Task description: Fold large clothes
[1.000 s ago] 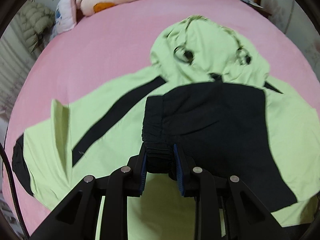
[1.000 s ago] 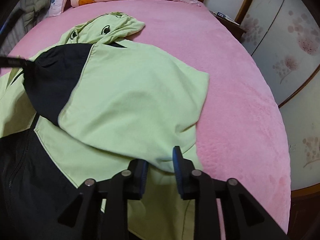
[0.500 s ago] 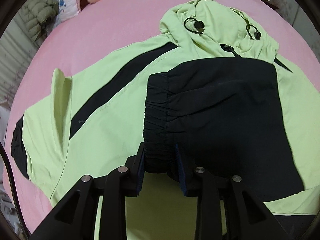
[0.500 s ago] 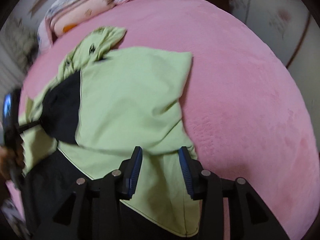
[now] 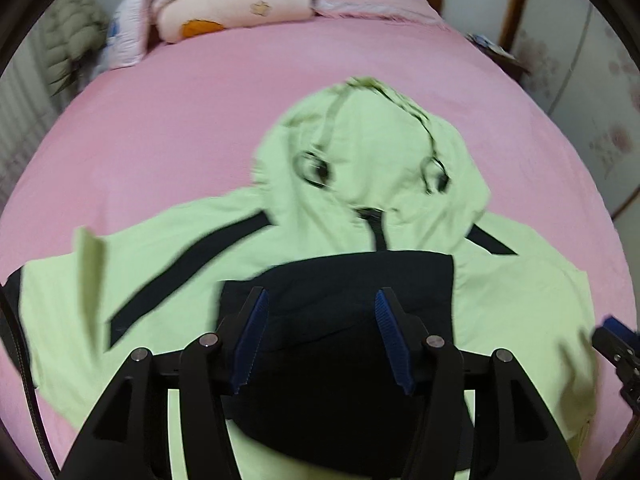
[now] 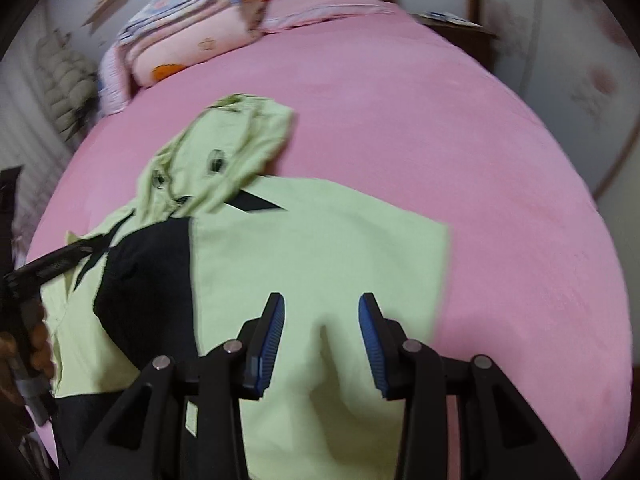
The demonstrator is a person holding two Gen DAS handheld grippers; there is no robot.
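Item, nearest: my left gripper (image 5: 320,336), jaws parting as I write, blue pads standing wide; the black folded-over panel (image 5: 344,312) of the jacket lies below and between them, but neither pad presses on it. Nothing held.

Item: my right gripper (image 6: 322,338), jaws part-open, blue pads clear of the cloth; the light green sleeve fold (image 6: 320,264) lies beneath the gap, loose, not pinched. Nothing held.

Item: my other gripper seen crosswise. From the right wrist view the left one (image 6: 48,266) reaches in at the left edge over the black panel, with a hand (image 6: 24,344) behind it. From the left wrist view a corner of the right one (image 5: 618,344) shows at the right edge.

Item, the task's thing: one hooded jacket (image 5: 168,280), light green with black stripes and black lower panel, lying flat on the bed. Its right side is folded inward over the body; its left sleeve (image 5: 60,292) is spread out toward the left edge of the bed.

Item, beyond: hood (image 5: 372,160), laid flat, pointing to the head of the bed, two drawcord toggles on it; zip top just below.

Item: pink bedspread (image 5: 180,112), bare around the jacket.

Item, farthest: folded quilts (image 5: 228,4) stacked at the headboard, pink pillow (image 5: 368,0) beside them. Blurred.
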